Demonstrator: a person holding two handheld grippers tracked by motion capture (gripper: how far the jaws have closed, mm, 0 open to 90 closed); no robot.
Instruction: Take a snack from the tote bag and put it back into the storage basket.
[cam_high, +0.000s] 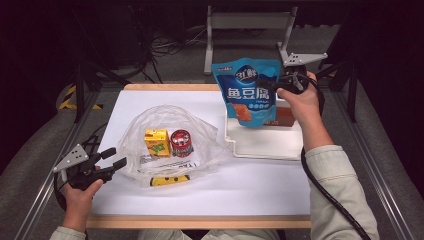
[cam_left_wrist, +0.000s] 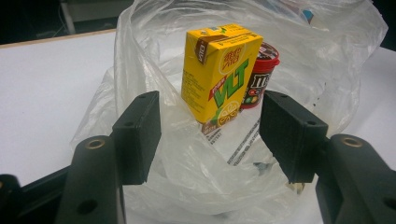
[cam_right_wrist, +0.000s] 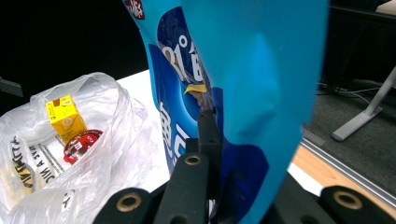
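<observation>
bare white table (cam_high: 150, 100) left of and behind clear plastic bag (cam_high: 200, 130), open strip in front of it, yellow carton (cam_high: 156, 142) and red cup (cam_high: 181, 142) crowding bag's inside, white tray (cam_high: 265, 142) close on bag's right, blue pouch (cam_high: 247, 90) hanging above tray

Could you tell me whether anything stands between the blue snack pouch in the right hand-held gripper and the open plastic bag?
Nothing visible blocks the way. The blue pouch hangs above the white tray, clamped in the right hand-held gripper, with bare table between it and the plastic bag. Inside stand a yellow carton and a red cup.
</observation>
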